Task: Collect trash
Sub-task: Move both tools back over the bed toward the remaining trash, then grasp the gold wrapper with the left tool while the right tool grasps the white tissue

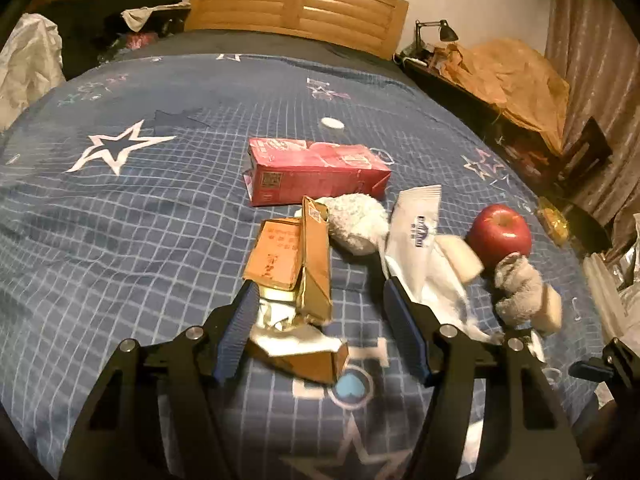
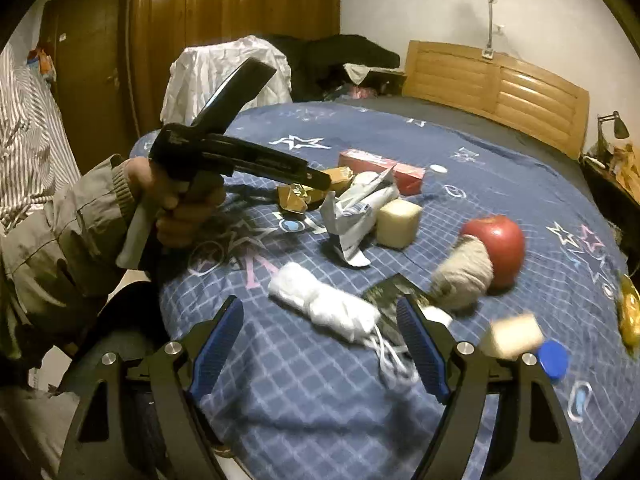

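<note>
Reaching for the torn brown carton (image 1: 298,264) just in front of the red carton (image 1: 316,170) on the bed (image 1: 120,240), we find it light, crushable — our left claw (image 1: 320,304) straddles it unclenched, so we pinch its stiffer folded spine; right claw (image 2: 322,320) gapes empty.

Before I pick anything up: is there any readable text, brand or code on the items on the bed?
No text reads clearly.
Red carton: a QR code and white print, too small to read.
Torn brown carton: red characters, blurred.
White wrapper: dark blue logo with lettering, unreadable.
Dark packet: faint print, unreadable.
</note>
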Motion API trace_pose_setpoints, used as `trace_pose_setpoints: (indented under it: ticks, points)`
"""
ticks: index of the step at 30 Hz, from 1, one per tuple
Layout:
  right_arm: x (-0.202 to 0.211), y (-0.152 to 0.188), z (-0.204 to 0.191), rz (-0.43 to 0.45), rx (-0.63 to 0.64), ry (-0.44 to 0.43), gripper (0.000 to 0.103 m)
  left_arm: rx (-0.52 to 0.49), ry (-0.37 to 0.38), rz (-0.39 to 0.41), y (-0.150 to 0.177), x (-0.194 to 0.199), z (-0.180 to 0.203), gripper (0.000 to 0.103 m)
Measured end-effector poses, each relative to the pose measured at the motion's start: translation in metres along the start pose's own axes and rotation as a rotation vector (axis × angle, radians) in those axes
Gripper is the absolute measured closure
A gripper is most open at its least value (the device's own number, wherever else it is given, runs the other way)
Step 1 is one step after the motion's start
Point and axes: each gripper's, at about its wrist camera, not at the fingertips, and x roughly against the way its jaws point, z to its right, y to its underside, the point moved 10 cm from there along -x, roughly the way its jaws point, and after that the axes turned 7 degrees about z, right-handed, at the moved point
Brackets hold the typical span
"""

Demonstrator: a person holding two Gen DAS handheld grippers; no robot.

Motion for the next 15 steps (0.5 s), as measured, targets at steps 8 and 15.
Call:
trace_pose_setpoints:
  ticks: [8,15]
  points:
    - [-0.039,0.007,-0.011,-0.121,0.174,-0.016,0.057,0.002,0.022,-0.012,0.0,-0.017,-0.006,0.06]
    - [-0.04,0.004,-0.014,-0.094,0.203,0.006,0.08,-0.017,0.017,0.001,-0.002,-0.02,-0.008,0.084]
